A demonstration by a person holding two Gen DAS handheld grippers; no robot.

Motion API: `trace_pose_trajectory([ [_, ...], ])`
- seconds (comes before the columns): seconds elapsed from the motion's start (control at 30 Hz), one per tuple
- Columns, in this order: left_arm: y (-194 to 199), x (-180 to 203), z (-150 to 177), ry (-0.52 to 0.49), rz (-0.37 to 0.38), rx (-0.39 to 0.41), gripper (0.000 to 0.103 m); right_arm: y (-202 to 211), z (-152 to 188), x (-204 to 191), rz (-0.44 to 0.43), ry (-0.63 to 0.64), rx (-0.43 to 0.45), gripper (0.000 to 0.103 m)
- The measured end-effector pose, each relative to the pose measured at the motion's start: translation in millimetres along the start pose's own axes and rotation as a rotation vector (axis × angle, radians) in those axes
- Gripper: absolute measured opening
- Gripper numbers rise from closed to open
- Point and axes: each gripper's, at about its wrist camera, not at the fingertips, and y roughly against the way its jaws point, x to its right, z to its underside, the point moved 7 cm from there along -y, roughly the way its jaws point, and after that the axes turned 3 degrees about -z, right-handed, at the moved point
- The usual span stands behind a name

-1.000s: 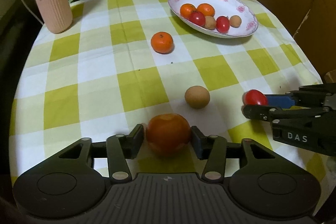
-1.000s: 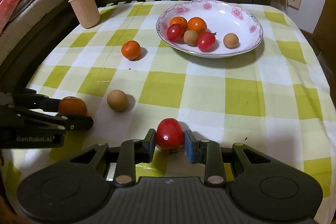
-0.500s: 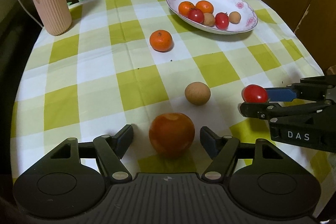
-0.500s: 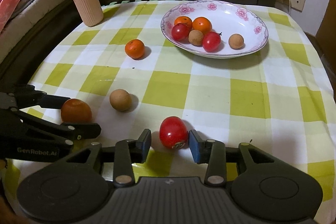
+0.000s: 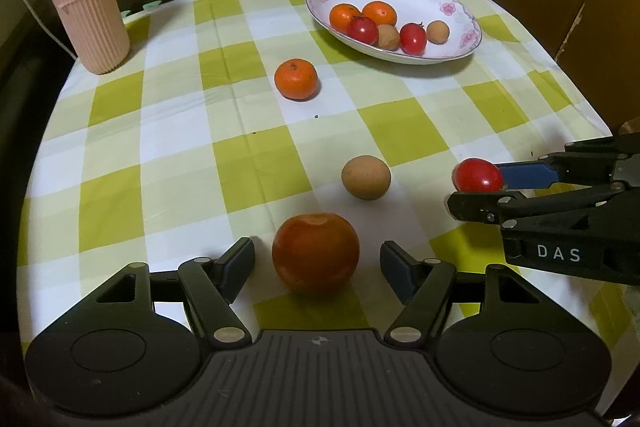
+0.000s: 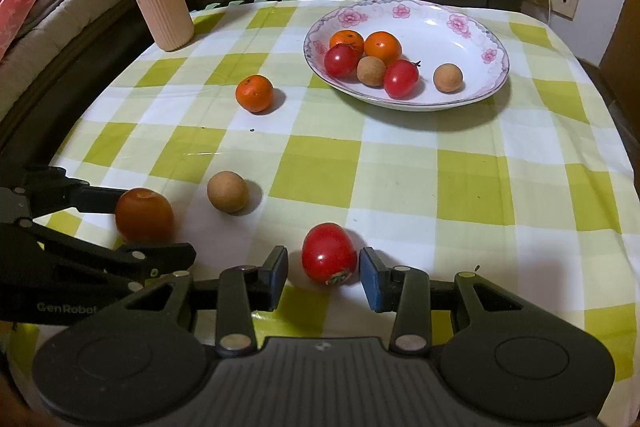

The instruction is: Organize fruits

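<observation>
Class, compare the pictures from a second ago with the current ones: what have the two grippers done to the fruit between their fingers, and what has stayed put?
Both let go. The left gripper opened off the large orange-red tomato; the right gripper opened off the small red tomato. Both fruits now sit free on the checked tablecloth. The plate, the loose mandarin and the brown round fruit kept their places.

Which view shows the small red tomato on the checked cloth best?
The right wrist view: the small red tomato lies whole between the right gripper's open jaws, stem visible. The left wrist view shows it at the edge, partly hidden by a finger.
</observation>
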Motion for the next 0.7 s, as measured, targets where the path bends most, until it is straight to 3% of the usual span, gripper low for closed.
trace_pose_trajectory([
  [0.7, 2.8, 3.2, 0.7, -0.008, 0.012, 0.005, 0.061, -0.5, 0.1, -1.7, 0.013, 0.02, -0.003, 0.038],
])
